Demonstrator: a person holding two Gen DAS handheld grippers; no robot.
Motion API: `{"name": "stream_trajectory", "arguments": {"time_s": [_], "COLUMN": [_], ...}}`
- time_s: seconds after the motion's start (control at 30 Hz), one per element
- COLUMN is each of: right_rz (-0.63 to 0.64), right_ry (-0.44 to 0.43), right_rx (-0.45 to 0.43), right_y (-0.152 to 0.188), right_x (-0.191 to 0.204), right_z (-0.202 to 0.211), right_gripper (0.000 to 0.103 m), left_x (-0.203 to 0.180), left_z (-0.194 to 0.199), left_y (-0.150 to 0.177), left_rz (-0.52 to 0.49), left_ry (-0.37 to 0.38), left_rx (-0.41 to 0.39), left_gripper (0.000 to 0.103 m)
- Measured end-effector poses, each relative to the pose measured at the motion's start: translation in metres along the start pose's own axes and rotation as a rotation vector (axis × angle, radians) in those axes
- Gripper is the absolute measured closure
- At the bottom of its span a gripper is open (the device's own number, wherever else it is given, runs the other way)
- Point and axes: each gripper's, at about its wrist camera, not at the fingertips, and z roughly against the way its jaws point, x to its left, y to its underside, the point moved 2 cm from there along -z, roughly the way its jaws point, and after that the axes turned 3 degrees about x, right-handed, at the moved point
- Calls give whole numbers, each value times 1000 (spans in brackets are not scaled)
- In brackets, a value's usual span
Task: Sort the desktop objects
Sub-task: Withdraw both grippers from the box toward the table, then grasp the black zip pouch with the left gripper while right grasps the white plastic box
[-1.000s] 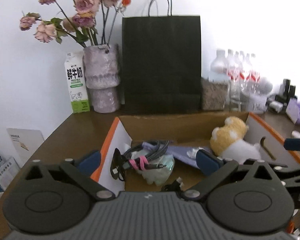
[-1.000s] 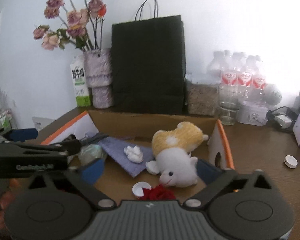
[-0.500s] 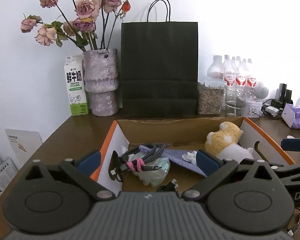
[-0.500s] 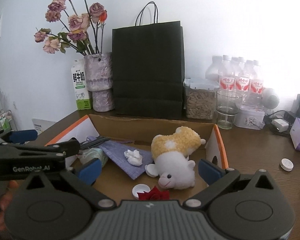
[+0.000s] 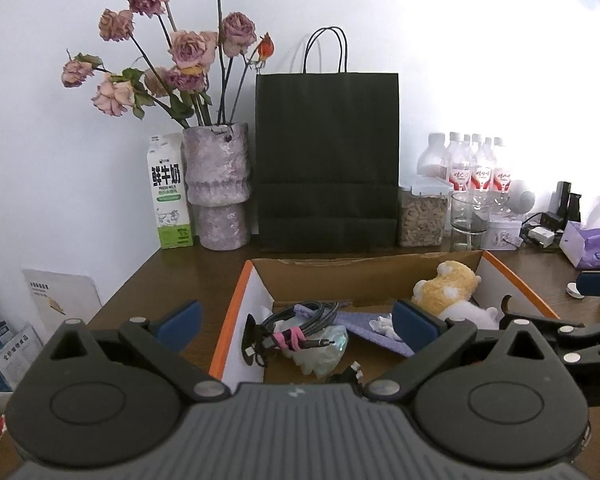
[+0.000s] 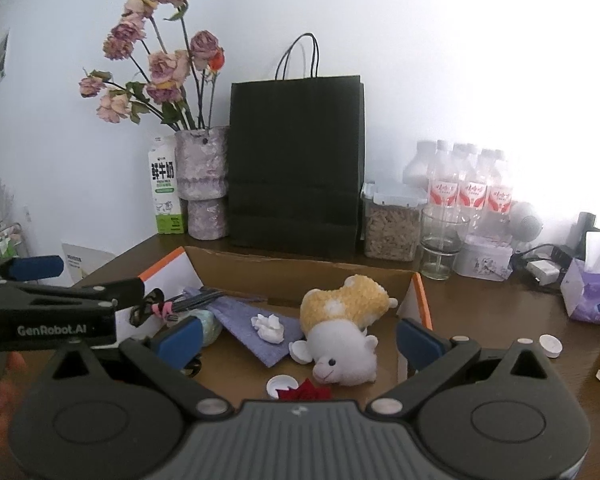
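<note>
Hovering above the near edge of the cardboard box (image 6: 300, 270), the right gripper (image 6: 298, 340) has its blue pads spread wide with nothing between them. The left gripper (image 5: 296, 320) is likewise spread and empty, over the box's left wall.

Just beyond the right gripper lies the plush toy (image 6: 342, 330), on its side at the right of the box. It looks soft and light; a pinch across its white body should hold, since fur compresses rather than slips. Left of it, a crumpled tissue (image 6: 267, 326) rests on a purple cloth (image 6: 256, 334), both limp and nearly weightless, best taken at a raised fold. At the left end a coiled cable (image 5: 300, 326) bound by a pink tie sits on a pale green bundle (image 5: 324, 354); the coil is springy, so the tied section is probably the firmest hold. Near the front edge are a white cap (image 6: 280, 384) and a red scrap (image 6: 308, 394).

Right of the box, another white cap (image 6: 550, 345) lies on the brown desk (image 6: 500, 320), a small, hard, likely slippery piece.
</note>
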Motion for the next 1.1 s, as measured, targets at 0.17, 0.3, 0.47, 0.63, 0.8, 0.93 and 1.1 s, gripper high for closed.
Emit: {"name": "stream_trajectory", "arguments": {"time_s": [0.17, 0.3, 0.47, 0.63, 0.8, 0.93, 1.1], "right_rz": [5, 14, 23, 27, 25, 17, -1], "right_ry": [8, 4, 0, -4, -7, -7, -8], "right_rx": [-3, -6, 0, 17, 30, 45, 58], "right_y": [6, 15, 31, 52, 75, 92, 105], "right_x": [4, 9, 15, 20, 21, 21, 14], "right_z": [22, 42, 66, 83, 96, 103, 110], "right_gripper": [0, 0, 0, 0, 0, 0, 0], "left_x": [3, 5, 7, 9, 11, 8, 2], "left_z": [24, 44, 67, 83, 92, 97, 100], "left_y": [7, 14, 30, 51, 71, 85, 96], "left_rz": [1, 2, 6, 16, 26, 32, 34], "left_ry": [-5, -8, -7, -11, -16, -9, 12], "left_rx": [-4, -5, 11, 44, 79, 119, 169], "left_gripper": [0, 0, 0, 0, 0, 0, 0]}}
